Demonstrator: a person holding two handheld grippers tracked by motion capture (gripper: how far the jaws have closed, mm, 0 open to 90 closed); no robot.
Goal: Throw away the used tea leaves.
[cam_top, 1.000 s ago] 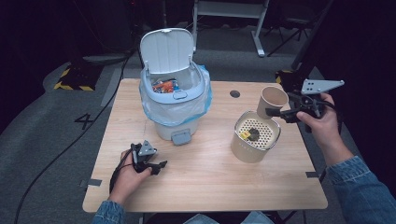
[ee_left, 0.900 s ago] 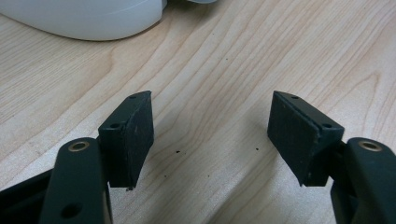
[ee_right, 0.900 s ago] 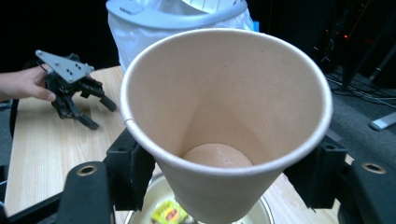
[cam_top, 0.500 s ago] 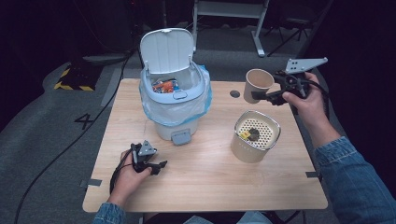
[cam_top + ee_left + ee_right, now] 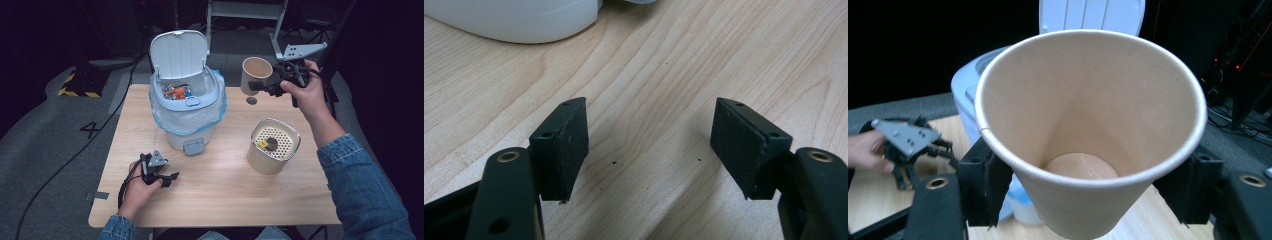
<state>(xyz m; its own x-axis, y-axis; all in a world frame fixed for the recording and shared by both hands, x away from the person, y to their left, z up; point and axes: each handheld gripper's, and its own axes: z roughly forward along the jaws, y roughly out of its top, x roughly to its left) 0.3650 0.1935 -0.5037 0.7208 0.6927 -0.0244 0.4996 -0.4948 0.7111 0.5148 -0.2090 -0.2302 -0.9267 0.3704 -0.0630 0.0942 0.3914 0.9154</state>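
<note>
Light wood worktop (image 5: 225, 195), dark room, grey floor (image 5: 60, 130) with cables. Right tool (image 5: 260, 86) pinches paper cup (image 5: 255, 75), jaws lately easing wider, held above worktop's far edge beside white bin (image 5: 187, 100). Left tool (image 5: 170, 177) spread, empty, on worktop. Perforated canister (image 5: 272, 147) near right.

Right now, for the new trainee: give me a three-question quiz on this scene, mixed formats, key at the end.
1. True or false: the lid of the white bin is closed.
2. What does the right gripper hold? A) a paper cup B) a spoon C) a bottle
3. Fill in: the left gripper rests low on the wooden ____, jaws apart with nothing between them.

Key:
1. False; the lid stands open, with wrappers visible inside.
2. A; the paper cup is clamped between the jaws, lifted, empty inside.
3. table.
</note>
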